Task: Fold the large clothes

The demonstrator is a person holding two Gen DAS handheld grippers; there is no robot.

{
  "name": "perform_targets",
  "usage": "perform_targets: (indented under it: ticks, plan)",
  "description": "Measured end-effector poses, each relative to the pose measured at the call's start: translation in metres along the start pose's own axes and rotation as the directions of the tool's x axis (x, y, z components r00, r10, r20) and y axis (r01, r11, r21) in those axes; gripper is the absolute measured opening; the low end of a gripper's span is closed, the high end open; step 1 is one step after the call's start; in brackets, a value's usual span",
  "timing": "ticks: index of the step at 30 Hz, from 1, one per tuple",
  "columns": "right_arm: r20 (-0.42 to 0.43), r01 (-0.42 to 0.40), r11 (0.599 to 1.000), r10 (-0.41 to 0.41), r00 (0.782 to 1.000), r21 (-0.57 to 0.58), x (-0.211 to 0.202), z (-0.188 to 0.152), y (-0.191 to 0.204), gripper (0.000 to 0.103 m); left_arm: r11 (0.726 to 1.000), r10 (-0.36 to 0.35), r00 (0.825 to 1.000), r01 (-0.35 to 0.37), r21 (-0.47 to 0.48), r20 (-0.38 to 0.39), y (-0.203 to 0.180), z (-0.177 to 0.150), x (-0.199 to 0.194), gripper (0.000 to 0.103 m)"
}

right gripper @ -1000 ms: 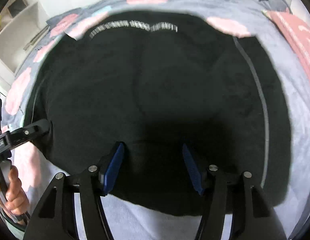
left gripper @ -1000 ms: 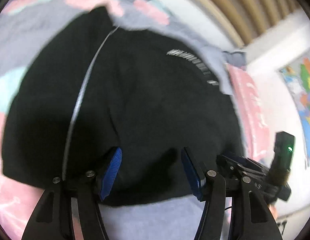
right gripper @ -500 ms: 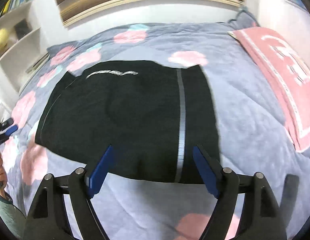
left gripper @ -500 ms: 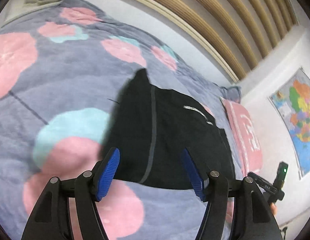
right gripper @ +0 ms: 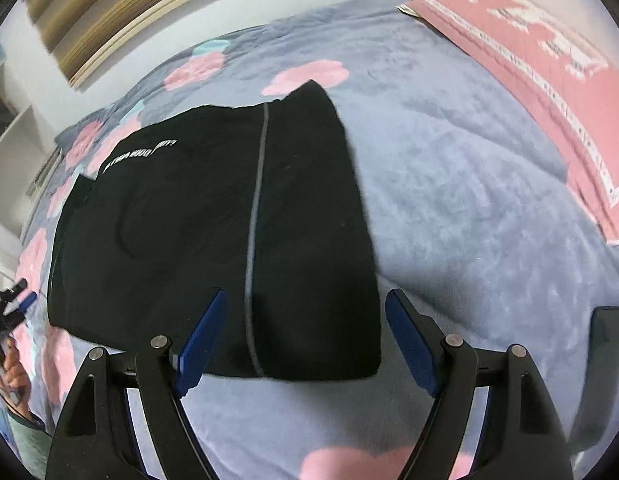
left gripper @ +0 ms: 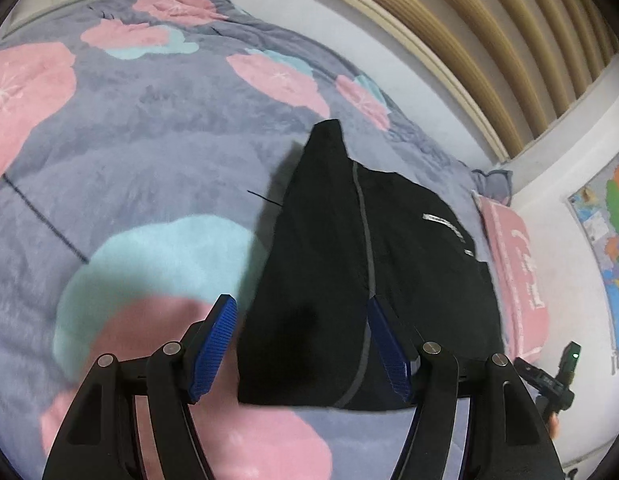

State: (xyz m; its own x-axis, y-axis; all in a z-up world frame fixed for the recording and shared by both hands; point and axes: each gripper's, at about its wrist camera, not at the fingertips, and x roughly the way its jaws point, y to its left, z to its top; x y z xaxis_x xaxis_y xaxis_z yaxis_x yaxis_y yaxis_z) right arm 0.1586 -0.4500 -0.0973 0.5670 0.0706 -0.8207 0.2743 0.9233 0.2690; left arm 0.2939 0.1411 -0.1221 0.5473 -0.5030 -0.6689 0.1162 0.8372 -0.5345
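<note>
A black garment [left gripper: 349, 280] with a grey stripe and white lettering lies folded flat on the bed; it also shows in the right wrist view [right gripper: 213, 232]. My left gripper [left gripper: 301, 344] is open and empty, held above the garment's near left corner. My right gripper [right gripper: 305, 336] is open and empty, above the garment's near right corner. Neither touches the cloth.
The bed has a grey blanket with pink and teal flowers [left gripper: 129, 140]. A pink pillow [right gripper: 549, 80] lies at the right. A slatted headboard [left gripper: 489, 40] and a wall map [left gripper: 605, 240] stand behind. Shelves [right gripper: 5, 120] are at the left.
Both grippers have pulled back and up from the garment, from close over it to above its near edge. The garment now lies flat and smaller in view.
</note>
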Motion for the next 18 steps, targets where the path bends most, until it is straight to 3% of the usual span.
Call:
perform_targets:
  ticks: [3,6,10,12,14,18]
  plan:
    - [-0.001,-0.023,0.999,0.023,1.000,0.029,0.012,0.009,-0.010,0.083,1.000,-0.003,1.000,0.003,-0.002,-0.008,0.004,0.011,0.020,0.069]
    - [-0.017,-0.069,0.995,0.070,0.997,0.069,0.029,0.018,-0.018,0.084,0.999,-0.052,0.998,0.052,-0.012,-0.018,0.006,0.019,0.039,0.069]
    - [-0.042,-0.114,0.987,0.119,0.992,0.115,0.055,0.031,-0.028,0.084,0.992,-0.086,0.995,0.080,-0.099,-0.059,0.014,0.030,0.066,0.069]
    - [-0.053,-0.128,0.983,0.136,0.989,0.135,0.068,0.036,-0.032,0.089,0.984,-0.118,0.990,0.107,-0.140,-0.073,0.018,0.036,0.079,0.069]
    - [-0.072,-0.144,0.978,0.156,0.985,0.154,0.081,0.040,-0.037,0.099,0.962,-0.191,0.977,0.166,-0.215,-0.097,0.028,0.041,0.096,0.069]
    - [-0.113,-0.222,0.957,0.245,0.963,0.186,0.105,0.045,-0.048,0.100,0.914,-0.290,0.945,0.228,-0.334,-0.149,0.042,0.045,0.126,0.072]
